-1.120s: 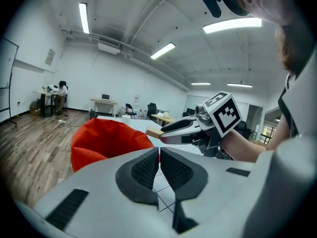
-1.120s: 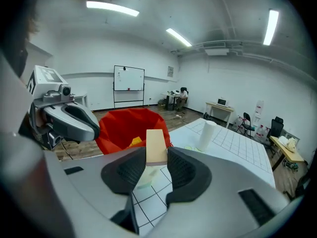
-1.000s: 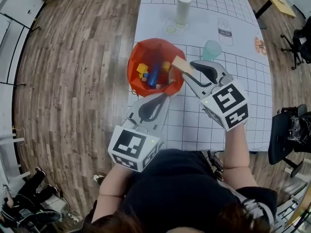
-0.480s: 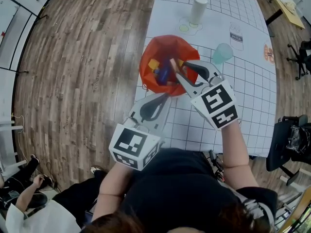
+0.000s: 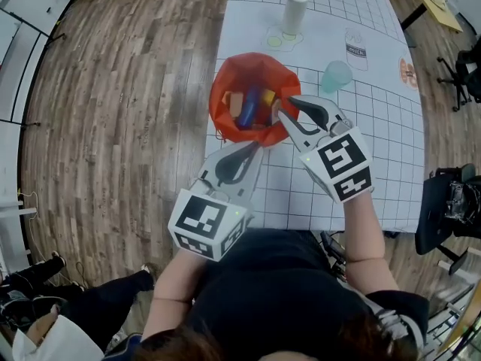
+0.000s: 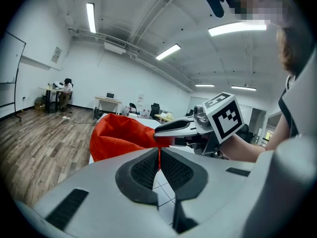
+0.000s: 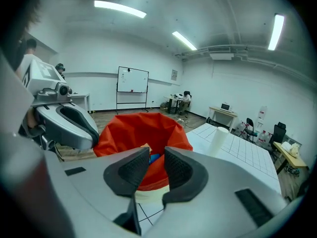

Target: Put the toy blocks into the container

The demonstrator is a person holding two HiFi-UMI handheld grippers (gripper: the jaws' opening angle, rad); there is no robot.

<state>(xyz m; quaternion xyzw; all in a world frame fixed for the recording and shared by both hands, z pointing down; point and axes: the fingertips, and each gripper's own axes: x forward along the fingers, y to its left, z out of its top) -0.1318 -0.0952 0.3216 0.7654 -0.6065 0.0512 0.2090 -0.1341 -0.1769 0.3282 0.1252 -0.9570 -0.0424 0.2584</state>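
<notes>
A red bag-like container stands at the near left of the gridded white mat. Inside it lie several toy blocks, blue, yellow, orange and wood-coloured. The right gripper view looks into the container and shows a wooden block beside a blue one. My right gripper hovers at the container's right rim. Its jaws are closing with nothing between them. My left gripper is shut at the container's near rim. A thin red strip of the container shows between its pads.
A white cylinder stands at the far side of the mat, with a pale teal cup right of the container. Wooden floor lies past the table's left edge. A black chair stands at the right.
A second ago my right gripper held a wooden block over the container's rim. Now the jaws are empty and narrower, and the block lies inside. The left gripper stayed put.
</notes>
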